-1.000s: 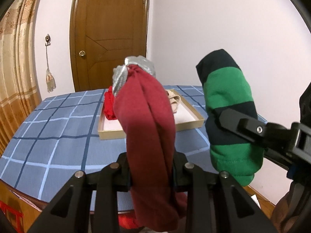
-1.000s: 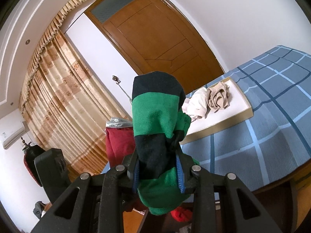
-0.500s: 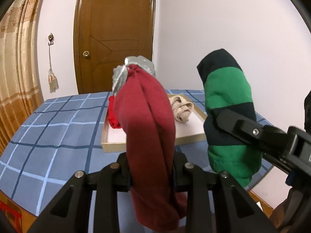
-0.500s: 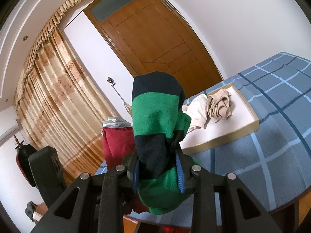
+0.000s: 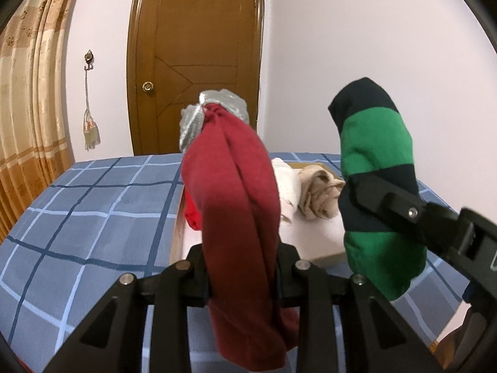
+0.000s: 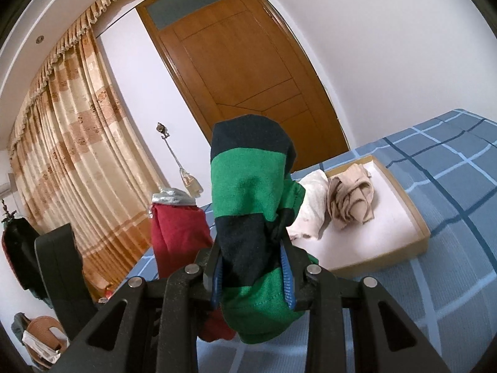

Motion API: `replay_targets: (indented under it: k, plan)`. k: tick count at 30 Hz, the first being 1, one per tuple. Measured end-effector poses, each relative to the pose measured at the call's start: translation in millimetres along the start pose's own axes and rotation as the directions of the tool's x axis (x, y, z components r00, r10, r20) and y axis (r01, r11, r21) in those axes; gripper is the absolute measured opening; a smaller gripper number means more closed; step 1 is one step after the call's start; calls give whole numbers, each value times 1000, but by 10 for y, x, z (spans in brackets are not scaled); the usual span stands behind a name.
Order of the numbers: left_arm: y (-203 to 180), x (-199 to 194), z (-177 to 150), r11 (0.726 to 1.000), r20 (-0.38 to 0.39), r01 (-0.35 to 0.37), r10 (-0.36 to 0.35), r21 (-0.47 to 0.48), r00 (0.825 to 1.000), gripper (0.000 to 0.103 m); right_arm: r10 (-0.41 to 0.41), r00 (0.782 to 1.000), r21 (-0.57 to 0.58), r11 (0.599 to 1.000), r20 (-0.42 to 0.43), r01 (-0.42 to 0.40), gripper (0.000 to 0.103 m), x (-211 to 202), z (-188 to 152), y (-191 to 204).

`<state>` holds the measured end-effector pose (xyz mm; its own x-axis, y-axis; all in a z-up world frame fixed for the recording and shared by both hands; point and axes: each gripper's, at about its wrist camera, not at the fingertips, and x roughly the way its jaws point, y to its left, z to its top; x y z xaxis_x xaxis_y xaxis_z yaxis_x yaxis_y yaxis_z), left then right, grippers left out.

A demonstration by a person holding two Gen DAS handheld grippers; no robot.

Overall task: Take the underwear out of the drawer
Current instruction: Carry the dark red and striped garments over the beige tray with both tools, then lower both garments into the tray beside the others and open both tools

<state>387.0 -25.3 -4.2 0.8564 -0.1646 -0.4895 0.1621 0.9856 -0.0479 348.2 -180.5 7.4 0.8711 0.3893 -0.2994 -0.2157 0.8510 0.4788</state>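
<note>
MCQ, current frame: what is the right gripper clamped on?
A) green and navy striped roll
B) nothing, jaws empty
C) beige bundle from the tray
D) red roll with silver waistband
A. In the right wrist view the right gripper has its blue pads pressed on the green and navy striped roll; the red roll with the silver waistband sits in the left gripper.

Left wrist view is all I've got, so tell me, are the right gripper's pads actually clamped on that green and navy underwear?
Observer: Yes, the right gripper has its blue pads pressed on both sides of the green and navy underwear.
Operator: Is the tray's right half free?
Observer: Mostly; in the right wrist view the tray shows bare white lining right of the beige underwear.
Operator: Anything left of the bed?
Observer: A dark garment hangs beside the curtain.
</note>
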Motion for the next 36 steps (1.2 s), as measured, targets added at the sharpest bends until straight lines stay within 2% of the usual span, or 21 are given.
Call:
replay_targets:
  k: [14, 25, 36]
  plan:
    - [75, 541, 109, 999, -21, -42, 41, -26, 999, 27, -28, 1000, -6, 1000, -3, 28, 33, 624, 19, -140]
    - [102, 801, 167, 998, -42, -54, 53, -24, 998, 27, -85, 996, -31, 996, -22, 84, 33, 993, 19, -246]
    - [138, 1075, 220, 998, -130, -44, 39, -36, 991, 27, -121, 990, 0, 993, -70, 122, 33, 1237, 54, -337]
